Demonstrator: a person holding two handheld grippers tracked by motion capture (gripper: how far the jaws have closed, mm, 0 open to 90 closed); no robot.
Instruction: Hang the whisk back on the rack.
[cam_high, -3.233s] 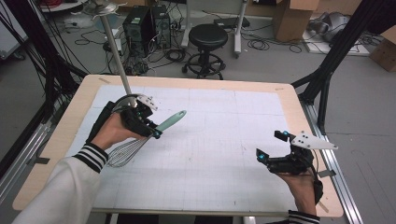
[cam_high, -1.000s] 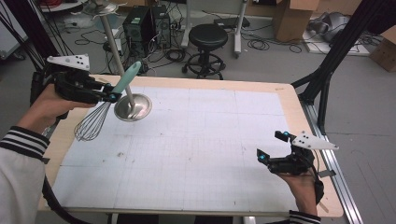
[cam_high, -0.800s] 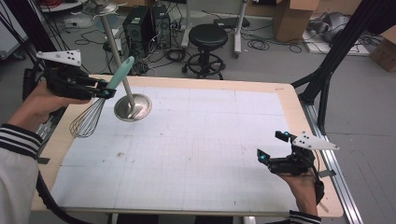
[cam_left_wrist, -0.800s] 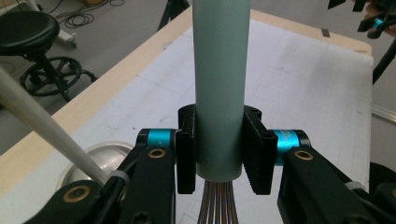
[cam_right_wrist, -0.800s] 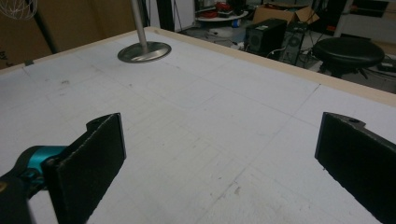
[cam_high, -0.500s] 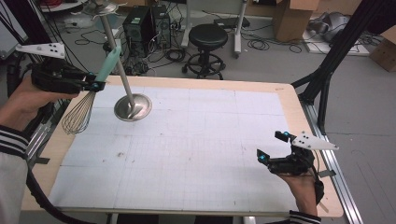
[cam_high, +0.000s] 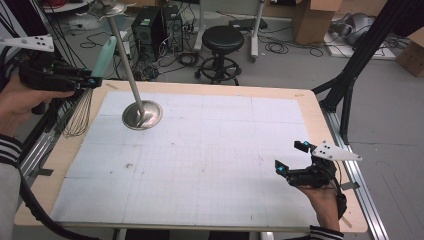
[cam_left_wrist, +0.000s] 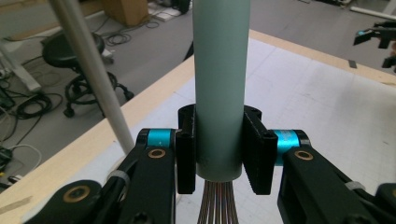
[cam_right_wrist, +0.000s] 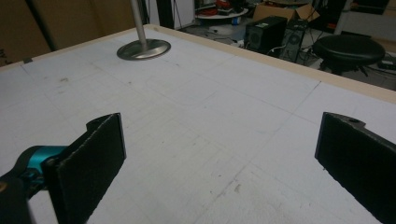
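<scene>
My left gripper is raised above the table's far left edge, shut on the pale green handle of a whisk. The handle points up and the wire loops hang down past the table edge. In the left gripper view both pads clamp the handle, with the wires showing just below. A metal stand with a round base and a slanted pole is on the table just right of the whisk. My right gripper rests near the front right corner, open, with nothing between its jaws.
A white gridded sheet covers the wooden table. Behind the table are a black stool, computer towers and cables on the floor. A black frame leg stands at the right.
My left gripper has carried the whisk up and to the left, off the sheet to the table's left edge, and the handle has tipped more upright. The right gripper has not moved.
</scene>
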